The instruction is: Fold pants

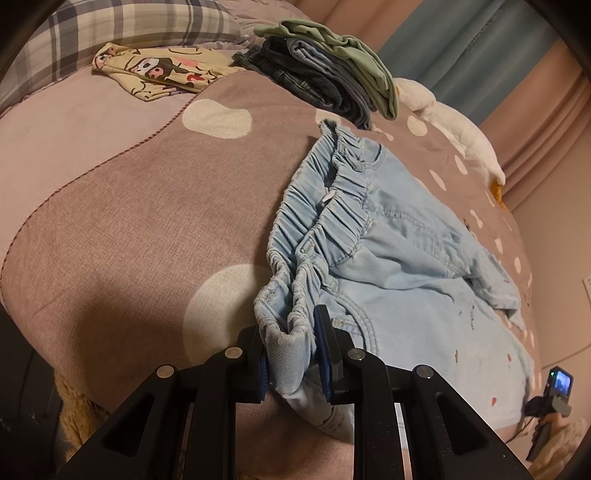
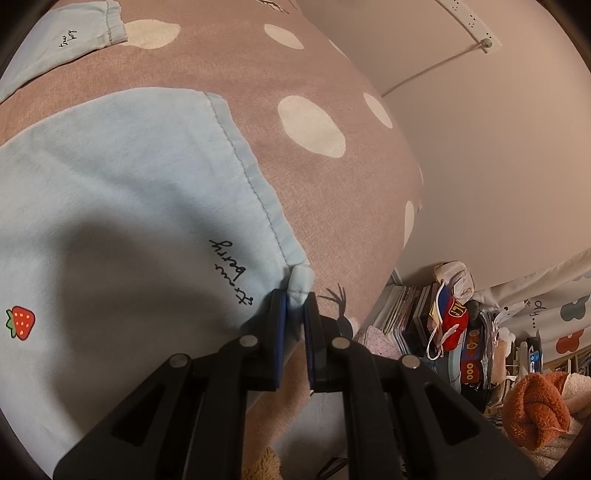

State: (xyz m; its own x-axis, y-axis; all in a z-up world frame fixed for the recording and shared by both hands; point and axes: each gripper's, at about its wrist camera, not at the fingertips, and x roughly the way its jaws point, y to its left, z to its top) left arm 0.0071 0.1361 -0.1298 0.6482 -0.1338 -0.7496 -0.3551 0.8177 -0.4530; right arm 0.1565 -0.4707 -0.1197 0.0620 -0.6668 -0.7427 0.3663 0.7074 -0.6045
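Observation:
Light blue pants (image 1: 399, 258) lie spread on a brown bedspread with white dots (image 1: 140, 221). Their gathered elastic waistband (image 1: 314, 221) runs away from my left gripper (image 1: 293, 354), which is shut on the near corner of that waistband. In the right wrist view the same pants (image 2: 122, 206) show one leg with a strawberry print and black script. My right gripper (image 2: 294, 325) is shut on the corner of that leg's hem (image 2: 301, 280). The other leg's hem (image 2: 74, 37) lies flat at the top left. The right gripper and the hand holding it show small at the left wrist view's lower right (image 1: 550, 402).
A stack of folded clothes (image 1: 325, 70) sits at the far side of the bed, with a yellow cartoon-print garment (image 1: 162, 70) and a plaid pillow (image 1: 122, 33) to its left. Beyond the bed's right edge are a wall (image 2: 480, 166), books and cluttered items (image 2: 443, 332).

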